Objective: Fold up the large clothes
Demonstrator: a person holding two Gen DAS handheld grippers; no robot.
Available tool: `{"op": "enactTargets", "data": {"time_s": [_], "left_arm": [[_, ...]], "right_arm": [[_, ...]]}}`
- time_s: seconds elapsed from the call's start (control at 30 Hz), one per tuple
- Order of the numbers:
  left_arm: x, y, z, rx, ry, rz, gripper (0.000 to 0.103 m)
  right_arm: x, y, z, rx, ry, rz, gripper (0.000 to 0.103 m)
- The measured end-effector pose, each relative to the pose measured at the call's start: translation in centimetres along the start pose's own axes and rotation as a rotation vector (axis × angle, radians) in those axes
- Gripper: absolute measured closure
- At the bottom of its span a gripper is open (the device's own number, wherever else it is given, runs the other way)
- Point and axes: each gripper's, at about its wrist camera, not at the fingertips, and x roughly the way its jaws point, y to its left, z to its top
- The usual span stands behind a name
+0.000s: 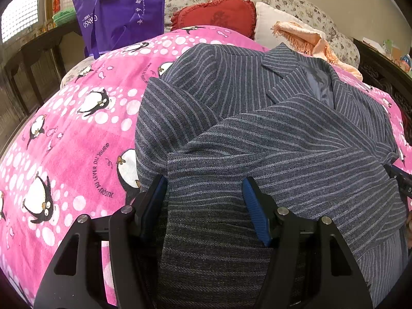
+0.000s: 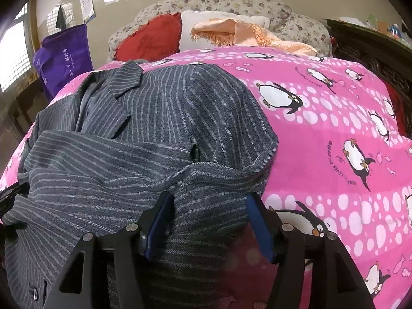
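Blue ribbed pads line both grippers' fingers, spread wide over the near hem of the striped jacket: the left gripper above its left part, the right gripper at its right edge. Grey wool with pale pinstripes, the jacket lies on the bed, sleeves folded across, its long axis running from hem to collar at the far end. Pink penguin quilt lies bare on either side. Beyond sit a red pillow and a purple bag.
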Motion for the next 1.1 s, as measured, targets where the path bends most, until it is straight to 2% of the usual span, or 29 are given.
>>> {"op": "enactTargets", "data": {"time_s": [0.23, 0.87, 0.93, 1.03, 1.1], "left_arm": [[0.0, 0.0, 0.0, -0.001, 0.0, -0.001, 0.041], [0.6, -0.4, 0.2, 0.01, 0.014, 0.018, 0.04], [0.7, -0.4, 0.3, 0.011, 0.016, 0.023, 0.04], [0.9, -0.5, 0.4, 0.011, 0.016, 0.028, 0.04], [1.0, -0.4, 0.5, 0.01, 0.016, 0.028, 0.039]], "right_arm": [[0.0, 0.1, 0.0, -0.003, -0.004, -0.005, 0.044], [-0.4, -0.8, 0.0, 0.048, -0.018, 0.067, 0.042], [-1.4, -1.1, 0.3, 0.031, -0.022, 0.032, 0.042], [-5.1, -2.0, 0.4, 0.036, -0.078, -0.02, 0.042], [-7.6, -1.3, 0.1, 0.012, -0.088, 0.0, 0.042]]}}
